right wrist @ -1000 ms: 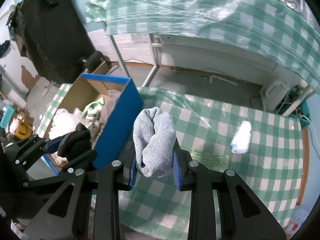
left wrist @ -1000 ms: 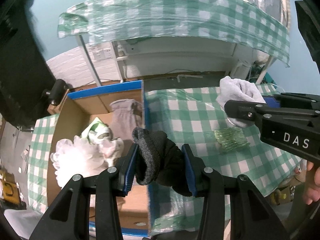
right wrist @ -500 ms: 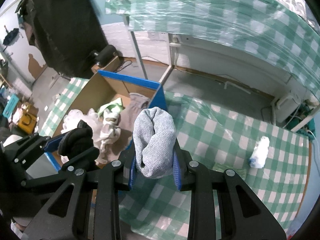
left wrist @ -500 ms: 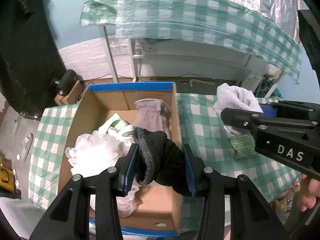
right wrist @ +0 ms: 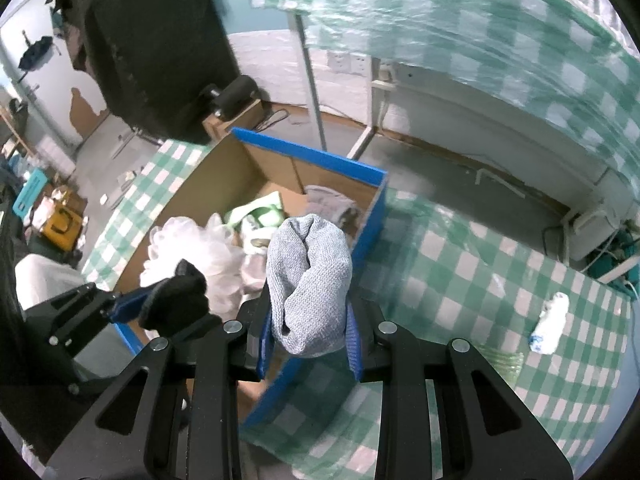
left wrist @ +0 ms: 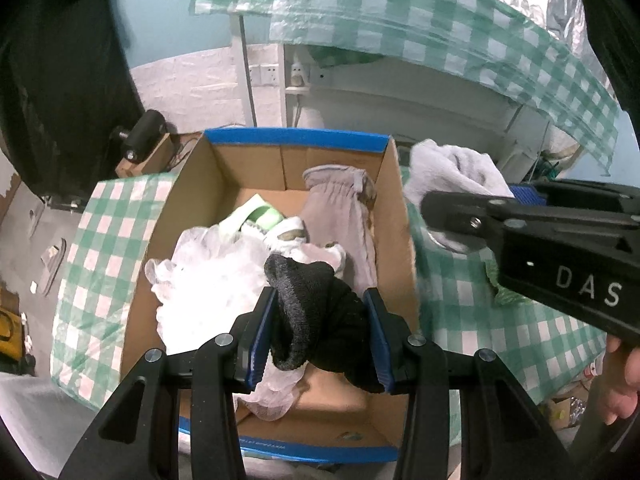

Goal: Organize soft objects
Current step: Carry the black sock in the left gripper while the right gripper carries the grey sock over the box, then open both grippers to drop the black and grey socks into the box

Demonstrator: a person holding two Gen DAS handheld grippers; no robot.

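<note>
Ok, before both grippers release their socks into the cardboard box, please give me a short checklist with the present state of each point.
1. Left gripper clamped on black sock: ok.
2. Right gripper clamped on grey sock: ok.
3. Black sock above the open cardboard box: ok.
4. Grey sock fully above the box: not ok; it hangs about over the blue side wall.
5. Free room in the box beside the white mesh sponge and grey glove: ok, bare floor at the near end.
6. White roll on the checked tablecloth not yet boxed: not ok.
</note>
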